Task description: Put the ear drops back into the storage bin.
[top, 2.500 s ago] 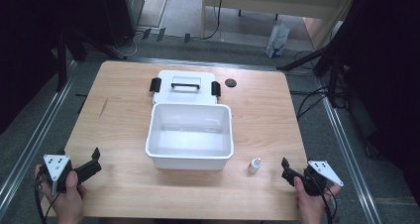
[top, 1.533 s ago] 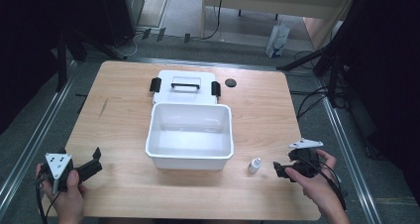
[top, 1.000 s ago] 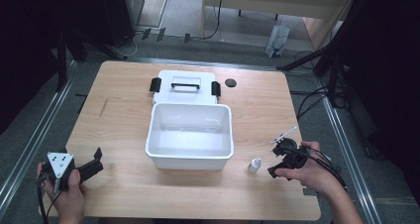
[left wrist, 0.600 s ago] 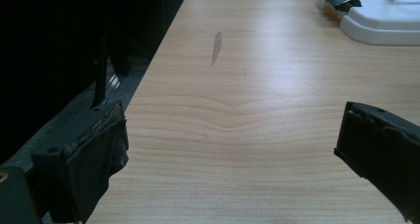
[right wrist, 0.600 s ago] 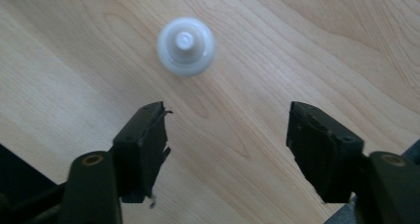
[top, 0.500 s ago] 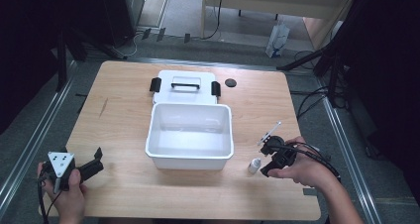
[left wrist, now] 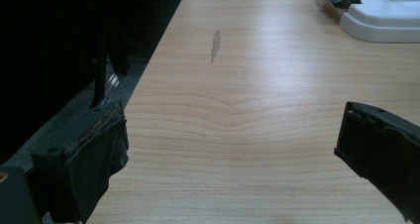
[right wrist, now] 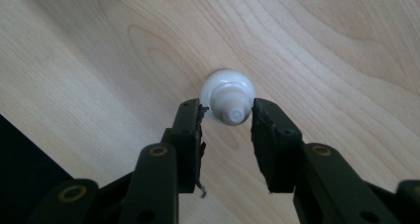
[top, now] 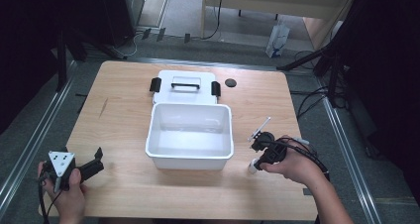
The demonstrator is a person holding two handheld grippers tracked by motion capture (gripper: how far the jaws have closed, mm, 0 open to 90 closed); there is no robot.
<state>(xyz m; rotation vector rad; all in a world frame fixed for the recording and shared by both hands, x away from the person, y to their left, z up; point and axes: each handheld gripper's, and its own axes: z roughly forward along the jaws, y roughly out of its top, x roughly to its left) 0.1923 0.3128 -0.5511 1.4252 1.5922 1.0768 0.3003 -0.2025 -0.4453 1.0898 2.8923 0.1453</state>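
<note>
A small white bottle (top: 252,167) stands upright on the wooden table just right of the white tub (top: 189,157). My right gripper (top: 256,161) points down over it. In the right gripper view the bottle (right wrist: 228,91) is seen from above. The jaws have just been closing, and both pads of the right gripper (right wrist: 228,113) now press on its ribbed cap. My left gripper (top: 97,160) rests at the table's near left corner. In the left gripper view that gripper (left wrist: 235,135) stands wide open over bare wood.
The tub sits mid-table, with its white lid (top: 184,86), black handle and latches, lying flat behind it. A small black disc (top: 230,83) lies right of the lid. A grey scuff (left wrist: 215,44) marks the wood ahead of the left gripper.
The right hand has moved left from the table's right edge to the bottle, turned its gripper downward and closed the jaws on the cap. The left hand has stayed put.
</note>
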